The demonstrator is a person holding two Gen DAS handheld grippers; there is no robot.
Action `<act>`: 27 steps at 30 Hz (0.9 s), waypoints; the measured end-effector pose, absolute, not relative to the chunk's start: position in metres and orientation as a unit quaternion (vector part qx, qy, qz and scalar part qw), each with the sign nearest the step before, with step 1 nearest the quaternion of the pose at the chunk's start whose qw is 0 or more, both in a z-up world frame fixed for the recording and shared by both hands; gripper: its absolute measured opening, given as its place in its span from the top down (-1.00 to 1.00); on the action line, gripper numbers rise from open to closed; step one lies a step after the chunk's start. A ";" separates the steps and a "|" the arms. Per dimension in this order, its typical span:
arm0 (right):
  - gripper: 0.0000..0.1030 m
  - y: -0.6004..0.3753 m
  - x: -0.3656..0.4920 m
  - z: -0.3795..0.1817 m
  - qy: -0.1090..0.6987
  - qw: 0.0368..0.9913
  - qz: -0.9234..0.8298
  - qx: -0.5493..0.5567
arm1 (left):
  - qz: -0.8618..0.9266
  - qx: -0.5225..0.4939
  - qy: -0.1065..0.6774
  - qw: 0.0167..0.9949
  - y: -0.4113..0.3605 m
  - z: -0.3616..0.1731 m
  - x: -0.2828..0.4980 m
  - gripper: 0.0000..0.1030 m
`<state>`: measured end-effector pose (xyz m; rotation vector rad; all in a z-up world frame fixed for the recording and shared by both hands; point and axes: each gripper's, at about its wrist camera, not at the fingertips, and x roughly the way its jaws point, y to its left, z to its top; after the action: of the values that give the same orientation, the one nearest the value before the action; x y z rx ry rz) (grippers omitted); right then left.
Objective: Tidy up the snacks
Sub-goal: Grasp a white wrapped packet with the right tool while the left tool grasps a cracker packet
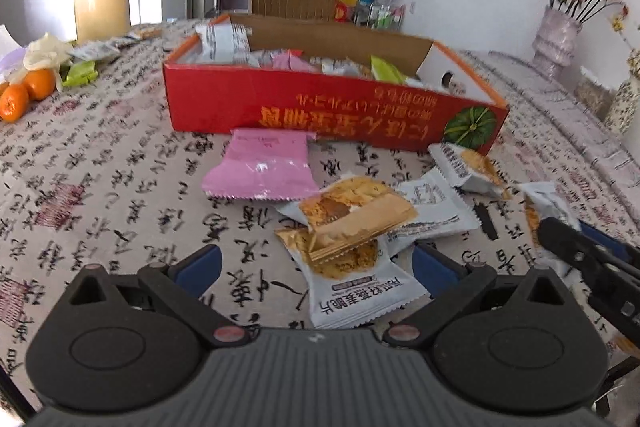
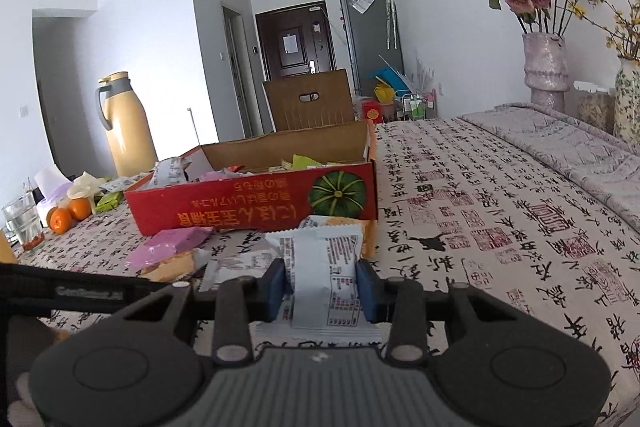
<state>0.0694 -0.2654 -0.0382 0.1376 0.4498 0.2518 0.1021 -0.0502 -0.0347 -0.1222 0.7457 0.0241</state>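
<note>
Your right gripper (image 2: 320, 285) is clamped on a white foil snack packet (image 2: 320, 267), its blue pads pressing both sides of the wrapper, held just in front of the red cardboard box (image 2: 256, 205) that already holds assorted snacks. Your left gripper (image 1: 316, 263) stands spread wide with nothing pinched, above a loose heap of gold-and-white cracker packets (image 1: 352, 223) on the calligraphy-print tablecloth (image 1: 120, 187). A pink wrapper (image 1: 260, 169) lies just beside the box's near wall.
</note>
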 end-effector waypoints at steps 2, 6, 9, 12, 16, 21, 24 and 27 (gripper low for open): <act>0.29 -0.268 0.069 -0.040 0.224 0.964 0.123 0.069 | 0.023 -0.053 0.369 0.928 -0.054 -0.039 0.106 -1.00; 0.29 -0.271 0.069 -0.044 0.229 0.963 0.122 0.074 | 0.031 -0.043 0.370 0.927 -0.058 -0.043 0.108 -0.95; 0.29 -0.270 0.069 -0.046 0.233 0.961 0.125 0.074 | 0.031 -0.043 0.370 0.927 -0.055 -0.044 0.107 -0.81; 0.29 -0.269 0.069 -0.048 0.236 0.961 0.128 0.073 | 0.035 -0.038 0.368 0.929 -0.053 -0.044 0.104 -0.66; 0.29 -0.266 0.068 -0.048 0.236 0.961 0.129 0.071 | 0.035 -0.027 0.364 0.930 -0.052 -0.045 0.102 -0.61; 0.29 -0.265 0.065 -0.046 0.234 0.961 0.127 0.069 | 0.035 -0.008 0.357 0.933 -0.055 -0.047 0.098 -0.51; 0.29 -0.265 0.064 -0.046 0.233 0.962 0.125 0.069 | 0.022 -0.001 0.351 0.936 -0.056 -0.046 0.094 -0.12; 0.29 -0.263 0.063 -0.045 0.233 0.962 0.126 0.065 | 0.012 0.007 0.347 0.938 -0.059 -0.044 0.090 0.06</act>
<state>0.0626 -0.2630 -0.0453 0.1323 0.4714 0.2549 0.0901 -0.0587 -0.0444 0.0152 0.7090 0.0235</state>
